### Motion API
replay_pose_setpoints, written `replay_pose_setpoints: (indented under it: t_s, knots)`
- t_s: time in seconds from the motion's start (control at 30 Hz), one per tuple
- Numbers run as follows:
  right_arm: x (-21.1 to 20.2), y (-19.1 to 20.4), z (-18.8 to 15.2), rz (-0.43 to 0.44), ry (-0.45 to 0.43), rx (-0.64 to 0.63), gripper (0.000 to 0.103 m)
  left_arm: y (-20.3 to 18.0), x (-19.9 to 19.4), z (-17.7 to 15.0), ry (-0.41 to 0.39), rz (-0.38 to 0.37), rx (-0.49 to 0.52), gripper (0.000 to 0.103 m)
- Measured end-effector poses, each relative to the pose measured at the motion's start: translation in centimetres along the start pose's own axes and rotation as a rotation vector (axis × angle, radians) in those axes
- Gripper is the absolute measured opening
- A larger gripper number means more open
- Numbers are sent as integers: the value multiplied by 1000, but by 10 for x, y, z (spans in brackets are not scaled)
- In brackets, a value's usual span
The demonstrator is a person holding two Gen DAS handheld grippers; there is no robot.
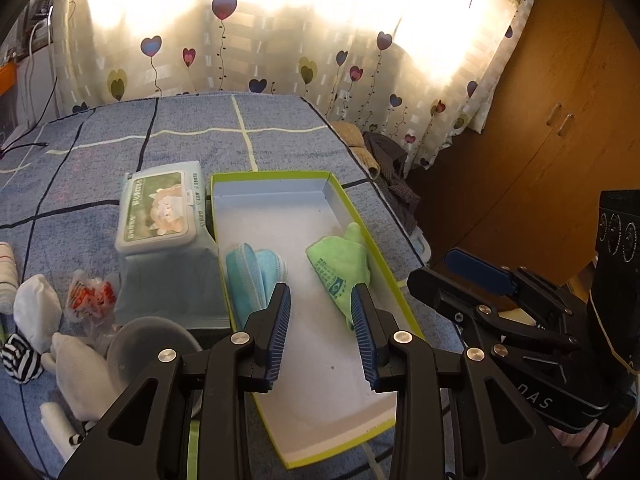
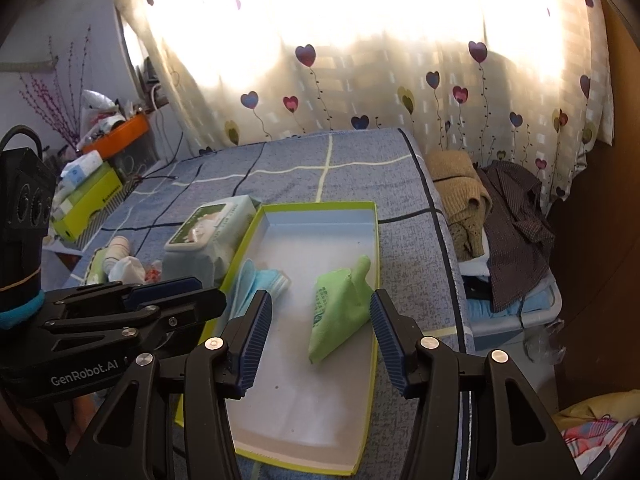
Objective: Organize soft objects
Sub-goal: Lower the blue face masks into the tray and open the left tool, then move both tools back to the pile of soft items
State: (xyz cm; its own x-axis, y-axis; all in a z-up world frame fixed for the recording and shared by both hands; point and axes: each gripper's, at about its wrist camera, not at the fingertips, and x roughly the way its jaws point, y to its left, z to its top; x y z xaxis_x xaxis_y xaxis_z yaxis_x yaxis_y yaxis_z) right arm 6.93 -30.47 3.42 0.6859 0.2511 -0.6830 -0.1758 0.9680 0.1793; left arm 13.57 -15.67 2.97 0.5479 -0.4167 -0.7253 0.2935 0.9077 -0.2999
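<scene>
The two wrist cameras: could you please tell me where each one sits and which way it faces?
Left wrist: rides the left gripper, looking forward and down into the green-rimmed box; its own open fingers show, with the right gripper alongside.
Right wrist: rides the right gripper, facing the same box; its open fingers show, with the left gripper alongside.
Shared: box, green cloth, blue face masks, wet-wipes pack.

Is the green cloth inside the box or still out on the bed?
Inside. The green cloth lies on the box floor, near its right wall.

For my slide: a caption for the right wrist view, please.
Open right gripper above green cloth in the box.
</scene>
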Motion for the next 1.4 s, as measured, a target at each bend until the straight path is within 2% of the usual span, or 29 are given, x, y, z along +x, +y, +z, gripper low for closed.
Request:
replay_pose_setpoints:
  t_s: [0.57, 0.93, 1.4]
  knots:
    - [-44, 49, -12, 19, -46, -70, 53, 10, -70, -24, -106, 12, -3, 33]
    - [-52, 77, -23, 46, -34, -119, 58, 29, -97, -46, -163, 72, -41, 33]
    - [-51, 100, -33, 84, -15, -158, 59, 56, -113, -68, -175, 138, -104, 33]
